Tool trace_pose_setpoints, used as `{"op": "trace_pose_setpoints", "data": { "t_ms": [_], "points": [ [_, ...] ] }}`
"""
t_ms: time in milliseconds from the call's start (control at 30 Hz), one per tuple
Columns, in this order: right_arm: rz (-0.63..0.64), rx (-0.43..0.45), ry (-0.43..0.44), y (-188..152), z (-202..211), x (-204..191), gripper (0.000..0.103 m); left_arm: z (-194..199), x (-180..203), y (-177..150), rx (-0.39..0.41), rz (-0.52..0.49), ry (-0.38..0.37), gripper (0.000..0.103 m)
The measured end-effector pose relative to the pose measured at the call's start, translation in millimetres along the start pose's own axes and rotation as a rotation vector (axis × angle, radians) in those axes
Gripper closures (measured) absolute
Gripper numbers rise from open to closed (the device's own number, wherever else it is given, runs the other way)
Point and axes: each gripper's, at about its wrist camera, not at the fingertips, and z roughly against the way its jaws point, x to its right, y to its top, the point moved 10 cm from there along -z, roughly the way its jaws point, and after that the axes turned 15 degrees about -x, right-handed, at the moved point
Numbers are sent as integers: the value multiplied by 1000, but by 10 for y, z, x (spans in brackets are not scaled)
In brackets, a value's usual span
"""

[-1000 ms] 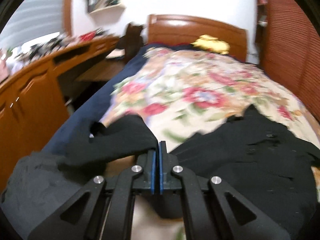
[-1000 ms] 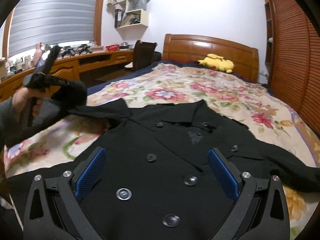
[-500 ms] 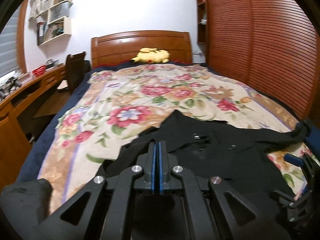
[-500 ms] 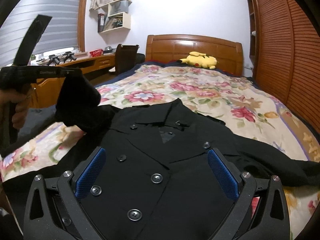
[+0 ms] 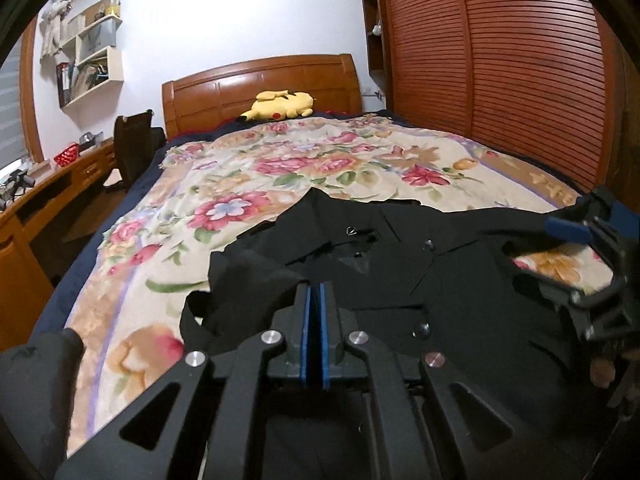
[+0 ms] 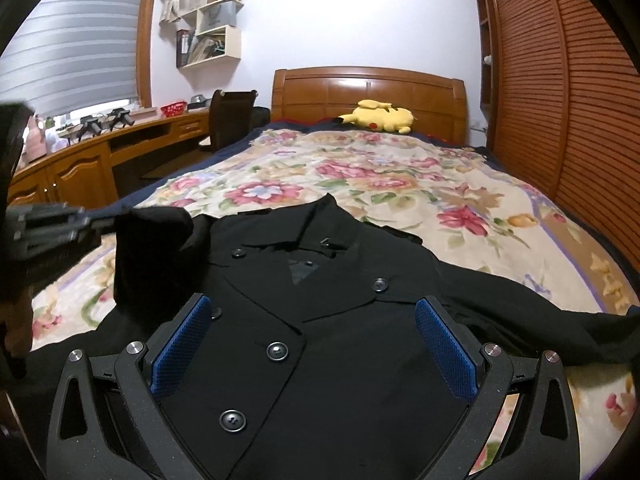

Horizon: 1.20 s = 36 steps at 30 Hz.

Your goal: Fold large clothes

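The lower hem of the black double-breasted button-front coat (image 6: 320, 320) runs off the bottom of the right wrist frame, behind the black two-finger right gripper with blue pads (image 6: 312, 344). Its right sleeve is cut by the right edge. In the left wrist frame, the black left gripper with blue pads (image 5: 315, 300) has its jaws pressed together; the fold of coat sleeve (image 5: 256, 276) meets their tips, but whether fabric sits between the pads cannot be told. The small objects on the white wall shelves (image 6: 212, 32) at upper left are too small to identify.
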Motion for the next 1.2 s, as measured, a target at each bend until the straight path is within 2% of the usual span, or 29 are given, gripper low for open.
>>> {"op": "trace_pose_setpoints", "data": {
  "t_ms": [167,233,333,467,533,633,933,1067,1200],
  "points": [
    [8,-10,-2,-26,-51,-26,0,182,-35,-254,48,4,25,90],
    [11,-17,0,-37,-80,-40,0,224,-81,-365,52,38,2,78],
    [18,-24,3,-54,-115,-80,0,267,-181,-531,51,101,-48,70],
    [30,-29,20,-66,-154,-168,0,330,-371,-699,62,131,-31,58],
    [34,-31,35,-74,-168,-217,0,337,-430,-751,64,139,-38,50],
    [51,-33,62,-62,-194,-353,2,323,-530,-850,58,153,-49,47],
    [145,-21,135,60,-229,-912,7,208,-814,-1122,9,164,-6,46],
    [205,-27,173,70,-249,-1187,19,184,-897,-1217,-9,158,-2,46],
    [256,-48,202,106,-309,-1423,26,204,-1008,-1293,-13,164,9,45]
  ]
}}
